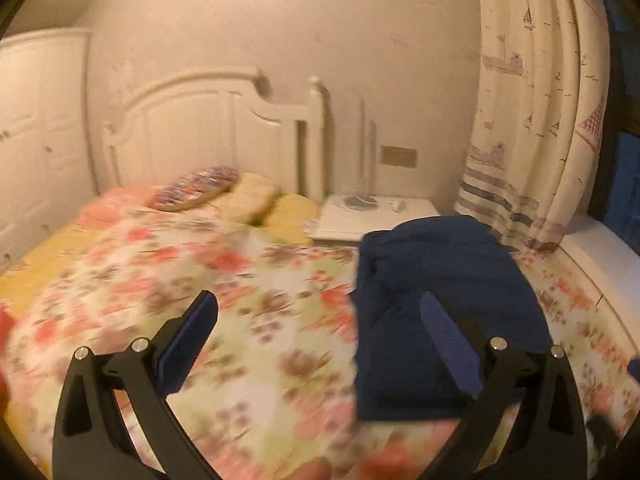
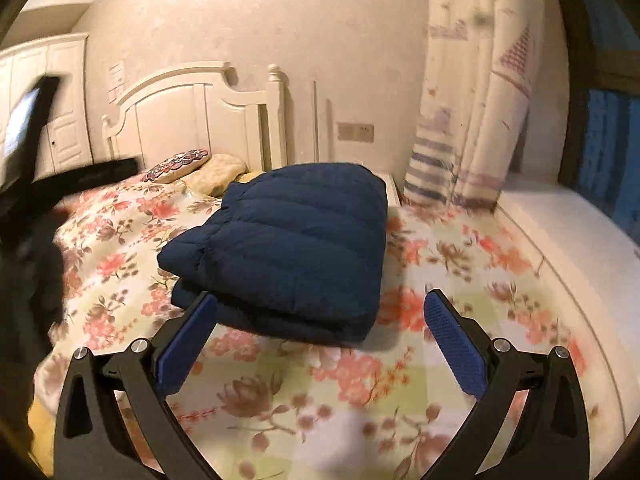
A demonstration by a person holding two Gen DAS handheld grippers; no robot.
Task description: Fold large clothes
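Navy quilted puffer jacket (image 2: 288, 248), folded into a thick rectangle, is laid on floral bedspread (image 2: 320, 392). L gripper (image 1: 320, 340) & R gripper (image 2: 320, 340) are held w/ jaws apart, nothing clamped.

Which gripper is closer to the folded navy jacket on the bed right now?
The two look close to equal, perhaps the left. The left gripper has the folded navy jacket around its right-hand finger; the right gripper has it at its left-hand finger. Both jaws open, empty.
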